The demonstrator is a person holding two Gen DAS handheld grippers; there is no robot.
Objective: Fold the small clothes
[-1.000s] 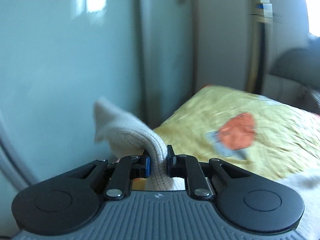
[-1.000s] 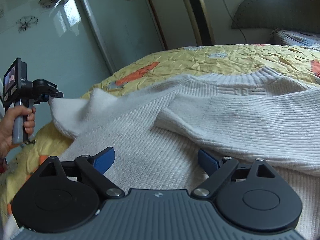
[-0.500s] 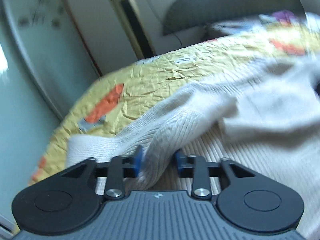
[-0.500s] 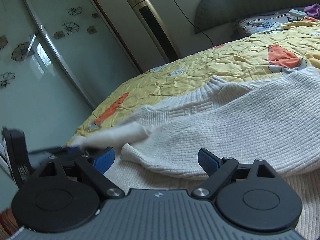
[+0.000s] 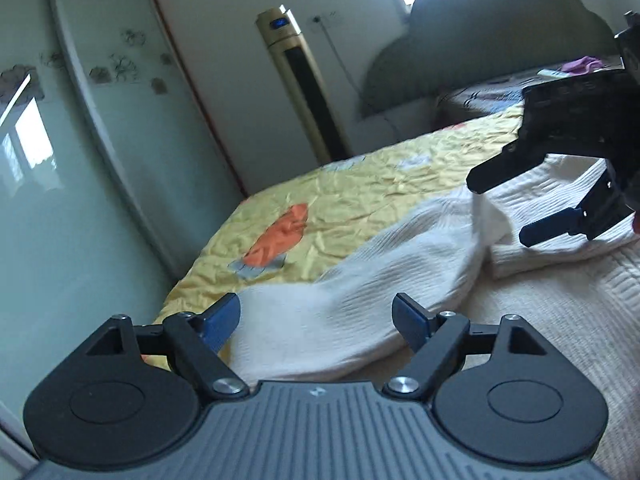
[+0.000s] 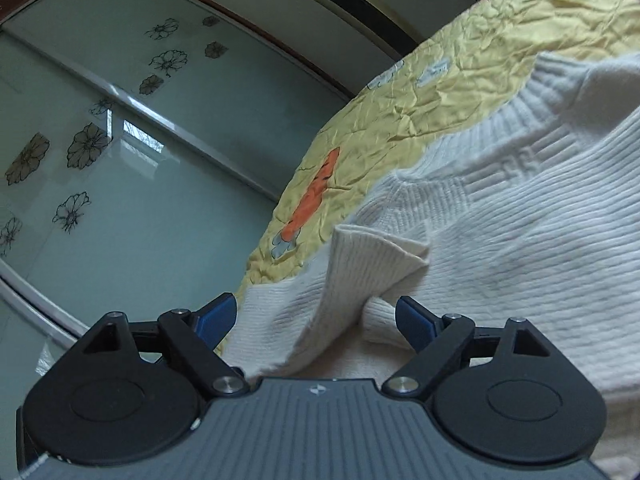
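Observation:
A white knitted sweater point(image 5: 540, 304) point(image 6: 520, 208) lies spread on the yellow bed cover point(image 5: 360, 200). One sleeve point(image 5: 360, 280) runs from the shoulder down between the fingers of my left gripper point(image 5: 316, 320). Its jaws are opening and the blue pads stand clear of the sleeve. My right gripper point(image 6: 316, 318) hangs over the sweater's near edge with a ribbed sleeve cuff point(image 6: 372, 256) between its jaws. They are closing, and the pads do not press on the knit. In the left wrist view the right gripper point(image 5: 520, 204) shows above the sweater's collar side.
The bed's left edge point(image 5: 192, 280) drops off beside a frosted glass sliding door with flower prints point(image 6: 100, 152). A gold tower fan point(image 5: 304, 92) stands against the far wall. A grey headboard point(image 5: 480, 52) and pillows are at the bed's far end.
My left gripper carried the sleeve in over the bed, then opened and let it go. My right gripper rolled and moved up to the sleeve cuff, which now lies between its jaws.

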